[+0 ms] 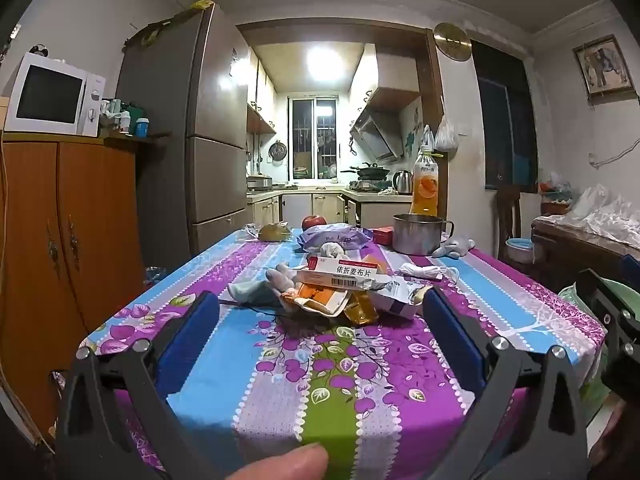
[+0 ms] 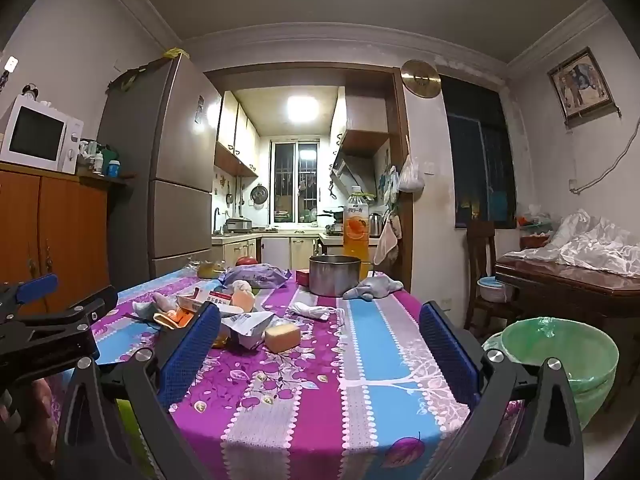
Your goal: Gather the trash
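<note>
Both claws hover over the near edge of the worktop (image 1: 280, 380), jaws spread wide and holding nothing: the left claw (image 1: 320, 320) faces a heap of trash, the right claw (image 2: 320, 332) sits beside it. The heap, a medicine box (image 1: 344, 274), torn wrappers (image 1: 394, 294) and a crumpled glove (image 1: 256, 286), lies in front of the metal pot (image 1: 418, 232). A green-lined bin (image 2: 560, 348) stands off the worktop's right side. This looks like the approach step; next, one claw should advance and close on a single loose piece.
</note>
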### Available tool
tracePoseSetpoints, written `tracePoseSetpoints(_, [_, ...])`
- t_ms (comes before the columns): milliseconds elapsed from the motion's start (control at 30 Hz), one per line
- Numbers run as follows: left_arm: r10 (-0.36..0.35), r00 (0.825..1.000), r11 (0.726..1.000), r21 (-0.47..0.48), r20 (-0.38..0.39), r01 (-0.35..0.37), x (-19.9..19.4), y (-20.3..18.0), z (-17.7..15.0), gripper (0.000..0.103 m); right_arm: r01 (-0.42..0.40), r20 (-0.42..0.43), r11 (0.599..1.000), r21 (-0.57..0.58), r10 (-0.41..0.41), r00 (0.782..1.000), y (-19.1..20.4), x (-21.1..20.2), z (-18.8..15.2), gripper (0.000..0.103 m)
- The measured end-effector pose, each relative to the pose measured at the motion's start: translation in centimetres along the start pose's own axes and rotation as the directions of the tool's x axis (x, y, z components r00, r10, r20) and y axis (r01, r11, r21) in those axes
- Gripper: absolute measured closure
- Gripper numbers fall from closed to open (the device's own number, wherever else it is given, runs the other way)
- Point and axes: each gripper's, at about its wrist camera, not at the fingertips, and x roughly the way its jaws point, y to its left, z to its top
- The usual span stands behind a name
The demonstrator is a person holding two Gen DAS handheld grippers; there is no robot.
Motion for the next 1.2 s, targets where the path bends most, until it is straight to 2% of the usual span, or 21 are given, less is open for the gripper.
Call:
tracePoseSetpoints(367, [0.003, 1.0, 1.0, 0.011, -0.014, -0.003, 0.1, 0.0, 0.0, 0.005, -0.002, -0.004, 1.0, 0.012, 0.002, 1.0, -0.2, 0.4, -0.5, 0.004])
tracePoseSetpoints(667, [0.005, 1.0, 1.0, 0.014, -0.019, -0.005, 1.5, 0.4, -1.1, 0.005, -0.004, -0.016, 1.0, 0.009, 0.004, 1.0, 0.0, 1.1, -0.8, 0.004])
tracePoseSetpoints(1200, [0.011, 0.999, 1.0, 0.021, -0.042, -0.01, 2.1, 0.1, -0.5, 0.005, -0.019, -0.026, 1.0, -0.003, 0.018, 0.999, 0.4, 1.7, -1.0, 0.004])
